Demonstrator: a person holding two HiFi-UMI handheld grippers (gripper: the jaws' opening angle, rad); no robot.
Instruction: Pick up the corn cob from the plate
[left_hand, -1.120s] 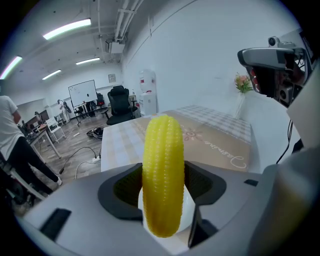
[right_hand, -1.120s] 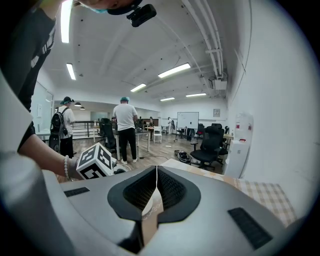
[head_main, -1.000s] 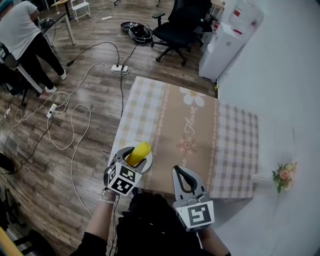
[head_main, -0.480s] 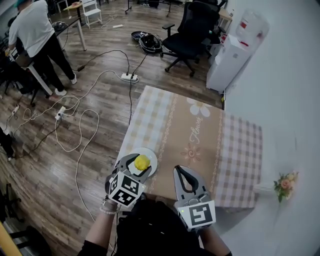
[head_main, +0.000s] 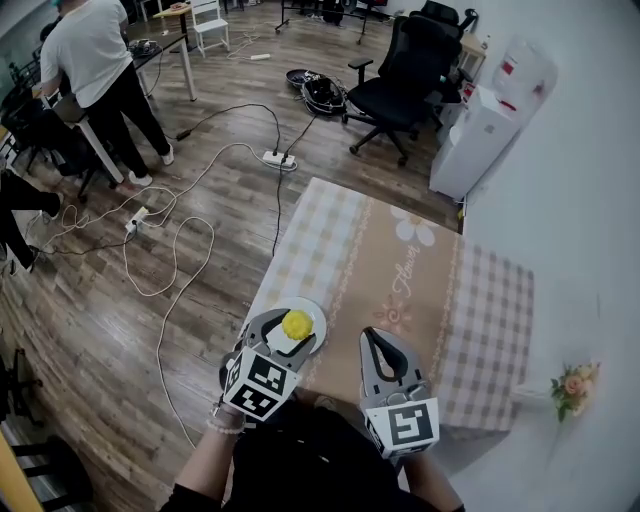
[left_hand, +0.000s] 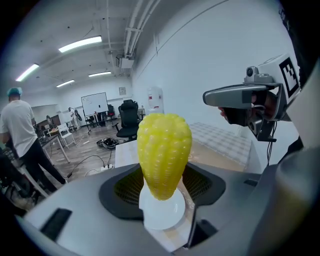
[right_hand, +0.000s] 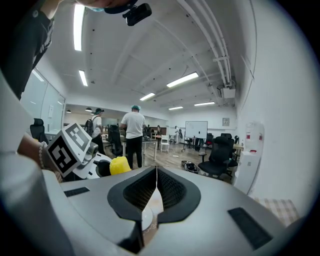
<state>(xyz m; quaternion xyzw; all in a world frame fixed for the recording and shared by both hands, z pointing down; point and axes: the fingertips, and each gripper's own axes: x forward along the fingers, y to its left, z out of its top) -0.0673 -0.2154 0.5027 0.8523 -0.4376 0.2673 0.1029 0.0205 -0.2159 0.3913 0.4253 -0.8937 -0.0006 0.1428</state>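
Slanting in from the near edge, the person's left arm (head_main: 203, 462) holds the left gripper (head_main: 289, 336) tilted up and away. Its jaws are clamped on the yellow corn cob (head_main: 296, 323), which stands upright, end-on to the head view, over the round white plate (head_main: 316, 313) at the near left corner of the checked beige tablecloth (head_main: 480, 320). To the right, the right gripper (head_main: 375, 336) points far with its jaws pressed together on nothing; both grippers carry cubes with black-and-white square markers, and a cursive word (head_main: 409, 285) on the cloth's brown band looks like "Flower".
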